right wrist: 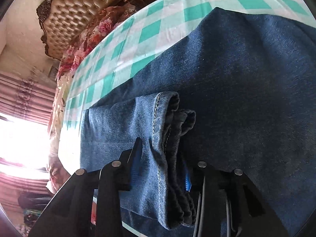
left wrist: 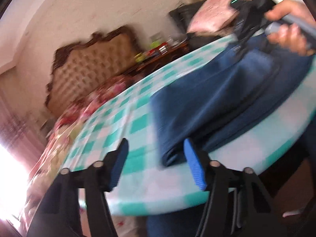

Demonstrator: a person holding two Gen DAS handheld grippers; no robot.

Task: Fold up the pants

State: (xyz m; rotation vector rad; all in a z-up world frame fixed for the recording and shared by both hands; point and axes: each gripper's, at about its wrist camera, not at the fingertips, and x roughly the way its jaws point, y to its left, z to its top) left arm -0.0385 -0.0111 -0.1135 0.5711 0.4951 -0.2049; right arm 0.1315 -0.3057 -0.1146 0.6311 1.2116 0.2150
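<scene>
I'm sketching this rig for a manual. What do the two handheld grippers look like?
The left gripper has black angular linkage arms with round silver pivot pins and blue ribbed pads. The right gripper matches: black arms, silver pins, blue pads, plus thin grey cables on one side. Seen from the left wrist, its body is black with a small green light and a grey handle. No sleeve is visible.

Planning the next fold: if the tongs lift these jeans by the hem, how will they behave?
Likely floppy: the jeans drape flat over the checked tablecloth, so anything unsupported should sag. Probably heavy, given the stacked layers at the hem. The coarse weave should grip, not slip.
</scene>
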